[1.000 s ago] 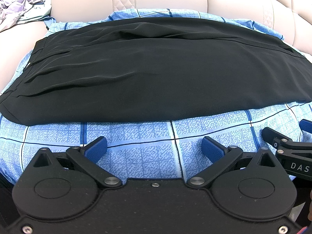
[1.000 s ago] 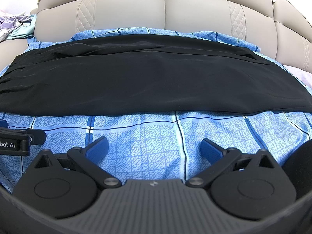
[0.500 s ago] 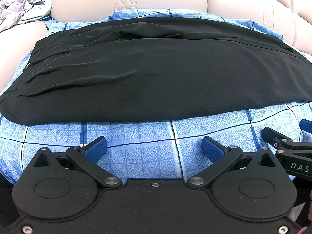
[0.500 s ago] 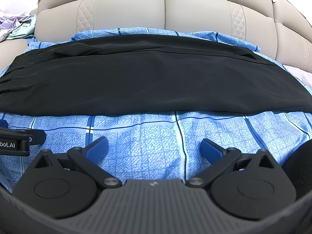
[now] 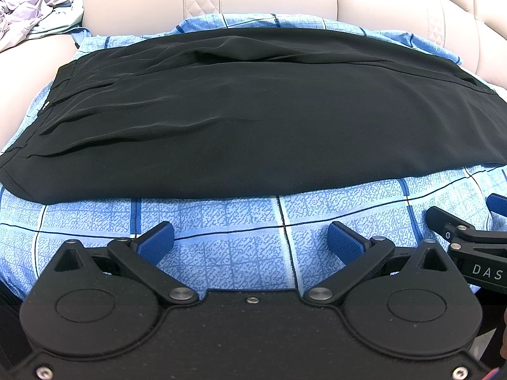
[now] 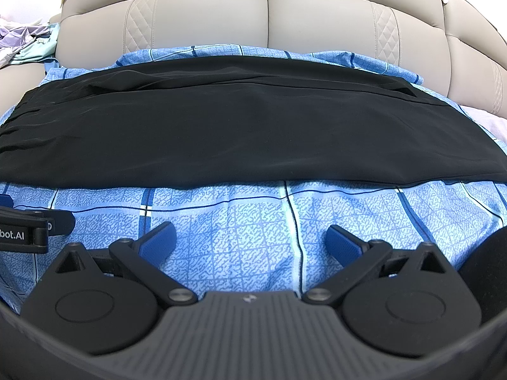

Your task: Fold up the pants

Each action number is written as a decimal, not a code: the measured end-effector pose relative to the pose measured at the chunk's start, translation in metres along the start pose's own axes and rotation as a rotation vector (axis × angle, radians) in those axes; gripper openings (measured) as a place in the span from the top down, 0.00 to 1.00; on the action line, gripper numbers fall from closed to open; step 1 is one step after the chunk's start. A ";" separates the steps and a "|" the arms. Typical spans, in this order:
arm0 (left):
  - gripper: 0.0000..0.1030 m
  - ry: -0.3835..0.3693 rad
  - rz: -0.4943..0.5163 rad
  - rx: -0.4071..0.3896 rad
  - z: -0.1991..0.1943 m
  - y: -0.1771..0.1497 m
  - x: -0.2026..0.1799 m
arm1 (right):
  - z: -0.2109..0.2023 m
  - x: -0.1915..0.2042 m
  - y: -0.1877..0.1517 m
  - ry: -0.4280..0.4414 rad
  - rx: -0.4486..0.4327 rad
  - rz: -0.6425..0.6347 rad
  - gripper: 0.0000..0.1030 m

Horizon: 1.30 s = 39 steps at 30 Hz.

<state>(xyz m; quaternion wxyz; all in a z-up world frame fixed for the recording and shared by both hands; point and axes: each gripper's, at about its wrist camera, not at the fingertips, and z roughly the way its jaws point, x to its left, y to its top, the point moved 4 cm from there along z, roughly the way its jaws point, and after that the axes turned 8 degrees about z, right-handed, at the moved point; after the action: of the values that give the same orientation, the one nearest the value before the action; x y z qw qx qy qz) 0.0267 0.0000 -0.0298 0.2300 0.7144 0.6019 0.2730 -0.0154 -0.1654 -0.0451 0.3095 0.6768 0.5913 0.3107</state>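
Black thin-fabric pants (image 5: 253, 120) lie flat, lengthwise left to right, on a blue checked cotton sheet (image 5: 221, 240) spread over a beige leather sofa (image 6: 266, 19). Pleated waistband end at the left, gathered in soft ridges; the far long edge shows a raised fold line.

Near long edge of the pants runs straight, with a bare strip of sheet between it and both claws.

Left gripper (image 5: 250, 240): jaws spread wide, blue pads clear of cloth, holding nothing, hovering over the sheet strip.

Right gripper (image 6: 250, 239): the same, wide and holding nothing, just beside the left one.

Crumpled pale lilac garments (image 5: 31, 15) sit well apart at the far left.
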 end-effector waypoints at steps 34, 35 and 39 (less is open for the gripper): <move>0.02 0.028 -0.218 -0.061 -0.021 0.171 0.122 | 0.028 -0.070 0.188 0.085 -0.075 0.333 0.14; 0.02 0.031 -0.250 -0.055 -0.016 0.183 0.133 | 0.039 -0.077 0.205 0.071 -0.061 0.361 0.16; 0.01 0.031 -0.423 0.004 0.026 0.228 0.178 | 0.085 -0.102 0.253 0.003 -0.004 0.457 0.17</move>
<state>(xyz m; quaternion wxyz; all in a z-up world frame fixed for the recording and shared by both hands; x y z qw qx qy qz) 0.2339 0.1369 0.1210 0.2715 0.5685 0.7423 0.2283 0.1941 -0.2990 0.0965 0.2317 0.7919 0.4226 0.3750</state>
